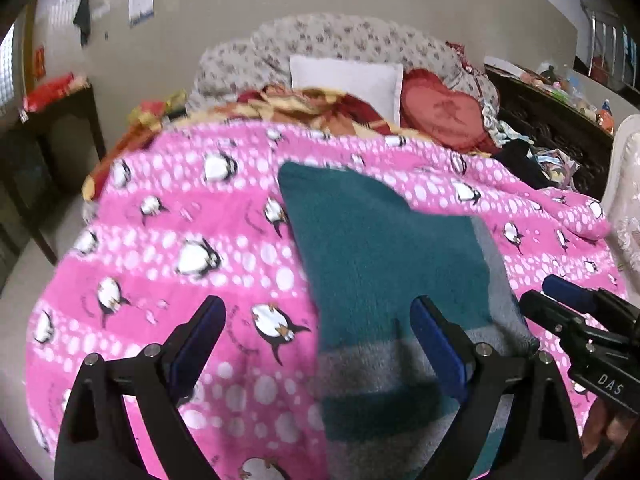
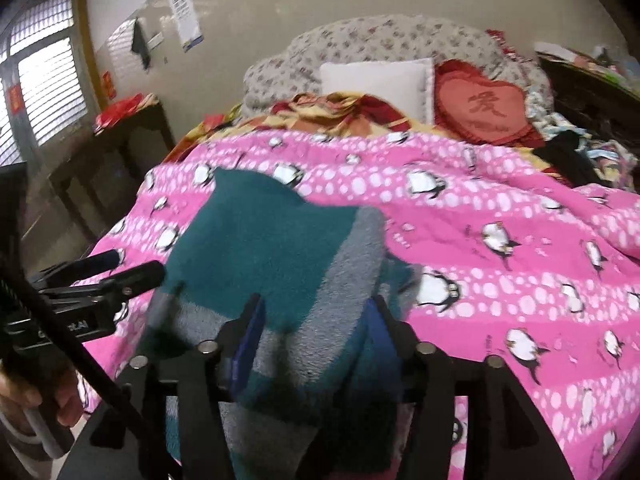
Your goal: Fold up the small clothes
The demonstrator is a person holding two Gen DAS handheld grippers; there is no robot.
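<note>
Teal-and-grey knit garment (image 1: 380, 264) lying folded on pink penguin blanket (image 1: 180, 216), centre to lower centre in left wrist view, lower left-centre in right wrist view (image 2: 276, 256). Teal on top, grey bands along right edge & across near end.

Left tongs (image 1: 318, 334) lower centre of own view, spread wide: left finger over bare blanket, right finger over the garment's near grey band, nothing clamped btwn pads. Seen again at left edge of right wrist view (image 2: 132, 268), just beside garment's left edge.

Right tongs (image 2: 316, 328) bottom centre of own view, abt half apart, straddling a raised fold of the garment; blur hides whether pads press it, so grip can't be told. Same tongs at right edge of left wrist view (image 1: 548, 296), next to garment's grey edge.

Blanket covers bed (image 2: 500, 216). Further up frame: white pillow (image 1: 348, 80), red heart cushion (image 2: 484, 108), floral headboard (image 1: 340, 36). Dark side table (image 1: 52, 136) at left. Window w/ blinds (image 2: 44, 68) upper left of right wrist view.
</note>
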